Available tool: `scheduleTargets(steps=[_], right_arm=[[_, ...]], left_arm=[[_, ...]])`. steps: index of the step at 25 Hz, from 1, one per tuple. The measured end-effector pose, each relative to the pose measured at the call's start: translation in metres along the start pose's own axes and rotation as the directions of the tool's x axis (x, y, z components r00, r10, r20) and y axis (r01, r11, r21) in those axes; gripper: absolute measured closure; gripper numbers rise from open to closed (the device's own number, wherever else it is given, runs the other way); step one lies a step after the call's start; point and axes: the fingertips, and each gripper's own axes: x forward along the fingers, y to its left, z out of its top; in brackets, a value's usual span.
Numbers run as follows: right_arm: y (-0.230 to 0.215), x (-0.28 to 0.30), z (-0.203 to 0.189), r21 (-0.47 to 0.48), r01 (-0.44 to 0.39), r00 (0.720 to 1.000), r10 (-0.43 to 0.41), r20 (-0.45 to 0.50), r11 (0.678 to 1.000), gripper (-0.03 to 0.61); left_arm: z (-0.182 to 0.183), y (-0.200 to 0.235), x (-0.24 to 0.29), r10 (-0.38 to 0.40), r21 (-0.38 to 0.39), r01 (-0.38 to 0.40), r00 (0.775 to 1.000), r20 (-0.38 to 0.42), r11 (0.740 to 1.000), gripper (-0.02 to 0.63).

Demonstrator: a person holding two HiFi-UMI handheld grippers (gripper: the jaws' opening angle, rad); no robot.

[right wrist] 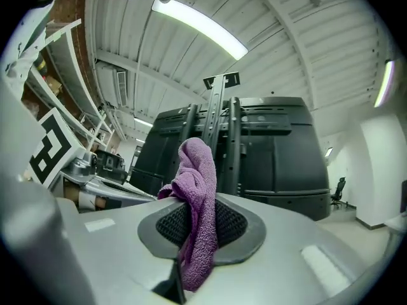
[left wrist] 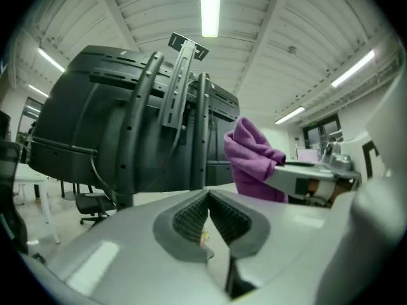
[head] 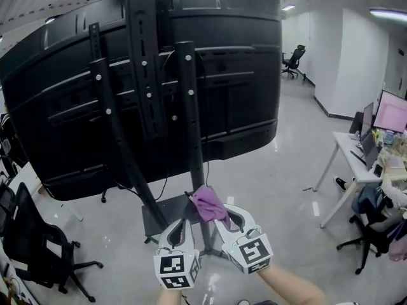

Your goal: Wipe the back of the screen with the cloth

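The black back of a large screen (head: 241,68) on a black metal stand (head: 191,138) fills the head view ahead of me. A purple cloth (head: 208,203) is bunched between the jaws of my right gripper (head: 219,213), which is shut on it, low in front of the stand. In the right gripper view the cloth (right wrist: 198,196) rises from the pads with the screen (right wrist: 280,151) beyond it. My left gripper (head: 181,224) sits just left of the right one, shut with nothing between its pads (left wrist: 206,218). The left gripper view shows the cloth (left wrist: 251,157) to its right.
The stand's flat base (head: 166,213) rests on a glossy grey floor. A black office chair (head: 38,246) stands at the lower left. A white desk (head: 356,164) with monitors and clutter is at the right, with another chair (head: 292,61) far down the hall.
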Motion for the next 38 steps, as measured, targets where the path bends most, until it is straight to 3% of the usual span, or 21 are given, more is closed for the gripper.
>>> scheduleTargets(steps=[5,9,17,20,22,25,31,34,38], right_arm=[[-0.089,-0.069,-0.016,-0.032,0.103,0.993,-0.105,-0.050,0.994,0.518],[-0.139,-0.091,-0.014,-0.032,0.168,0.985,-0.170,-0.041,0.985,0.518],[-0.200,-0.074,-0.008,-0.096,0.166,0.986,-0.168,-0.018,0.981,0.518],[-0.237,-0.050,0.011,-0.180,0.149,0.989,-0.151,0.001,0.972,0.518],[-0.271,-0.026,0.038,-0.247,0.144,0.990,-0.141,0.033,0.958,0.518],[-0.322,0.022,0.098,-0.388,0.156,0.987,-0.130,0.094,0.908,0.518],[-0.398,0.107,0.244,-0.636,0.231,0.968,-0.109,0.226,0.737,0.518],[-0.425,0.136,0.298,-0.658,0.265,0.956,-0.105,0.272,0.705,0.518],[-0.456,0.166,0.342,-0.683,0.313,0.944,-0.136,0.301,0.660,0.518]], left_arm=[[-0.004,-0.101,0.043,-0.090,-0.009,0.090,0.996,-0.028,0.996,0.606],[0.011,-0.150,0.072,-0.155,0.022,0.156,0.987,-0.042,0.988,0.606],[0.048,-0.185,0.144,-0.201,0.007,0.201,0.979,-0.023,0.980,0.606],[0.083,-0.192,0.184,-0.210,-0.010,0.210,0.978,-0.011,0.978,0.606],[0.121,-0.198,0.211,-0.218,0.019,0.218,0.976,0.013,0.976,0.606],[0.189,-0.202,0.246,-0.247,0.084,0.241,0.967,0.062,0.967,0.606],[0.338,-0.204,0.291,-0.304,0.084,0.294,0.942,0.145,0.952,0.606],[0.399,-0.207,0.297,-0.297,0.088,0.285,0.935,0.193,0.955,0.606],[0.436,-0.202,0.302,-0.221,0.102,0.204,0.954,0.201,0.974,0.606]])
